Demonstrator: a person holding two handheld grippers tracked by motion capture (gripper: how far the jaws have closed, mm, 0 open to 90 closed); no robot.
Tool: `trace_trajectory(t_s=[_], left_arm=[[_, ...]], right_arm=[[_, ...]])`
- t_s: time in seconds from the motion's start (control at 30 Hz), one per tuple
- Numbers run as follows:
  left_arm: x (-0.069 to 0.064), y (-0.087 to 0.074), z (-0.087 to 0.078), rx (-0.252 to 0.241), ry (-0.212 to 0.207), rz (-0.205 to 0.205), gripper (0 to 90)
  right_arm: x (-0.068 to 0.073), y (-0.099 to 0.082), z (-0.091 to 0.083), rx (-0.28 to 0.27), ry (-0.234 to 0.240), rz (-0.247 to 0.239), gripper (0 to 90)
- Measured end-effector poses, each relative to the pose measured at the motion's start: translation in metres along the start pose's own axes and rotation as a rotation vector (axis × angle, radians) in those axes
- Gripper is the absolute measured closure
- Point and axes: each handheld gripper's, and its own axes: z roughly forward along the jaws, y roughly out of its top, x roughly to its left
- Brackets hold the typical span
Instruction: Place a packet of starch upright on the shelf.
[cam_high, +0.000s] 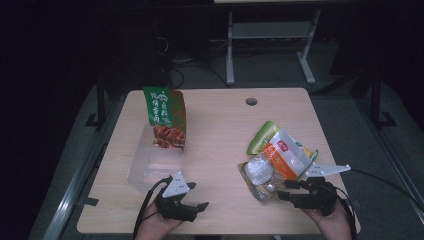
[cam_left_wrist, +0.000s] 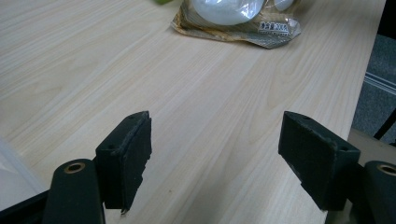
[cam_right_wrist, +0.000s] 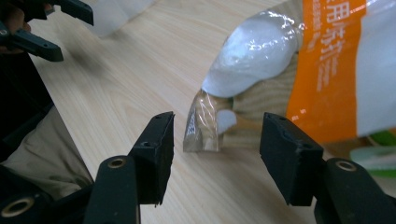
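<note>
Beside the clear snack packet (cam_right_wrist: 205, 123), the right gripper (cam_right_wrist: 215, 154) has its jaws parted, the packet's corner between them but untouched. Left of that packet, the left gripper (cam_left_wrist: 215, 154) is released over bare table (cam_left_wrist: 140, 60). Behind the packet lie an orange-white bag (cam_high: 285, 155) and a green bag (cam_high: 261, 136).

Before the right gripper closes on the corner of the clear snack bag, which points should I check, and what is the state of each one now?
1. Right gripper open: ok.
2. Corner of the clear snack bag lined up with the gap between the jaws: ok.
3. Corner already between the pads: not ok, it lies just ahead of them.
4. Orange-and-white bag lies on the snack bag, may slide off when lifted: not ok.
5. Left gripper open, away from the pile: ok.
6. Clear plastic container free to receive a bag: cannot tell; a green packet stands in it.
</note>
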Motion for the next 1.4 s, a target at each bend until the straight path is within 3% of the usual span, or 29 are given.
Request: trace_trajectory(t_s=[0.2,0.67,1.17,1.4], left_arm=[[0.000,0.000,-0.002,-0.002,0.002,0.002,25.3],[-0.001,0.000,-0.002,0.002,0.000,0.004,25.7],[-0.001,0.001,0.002,0.011,-0.002,0.014,25.8],[-0.002,0.000,0.003,0.008,-0.005,0.011,25.8]], right_arm=[[-0.005,-0.009,-0.011,-0.014,-0.037,0.027,43.6],[-0.012,-0.012,-0.016,-0.009,-0.084,0.068,43.0],[-0.026,0.002,-0.002,-0.006,-0.098,0.088,42.3],[-0.025,0.017,0.009,0.003,-0.111,0.056,50.1]])
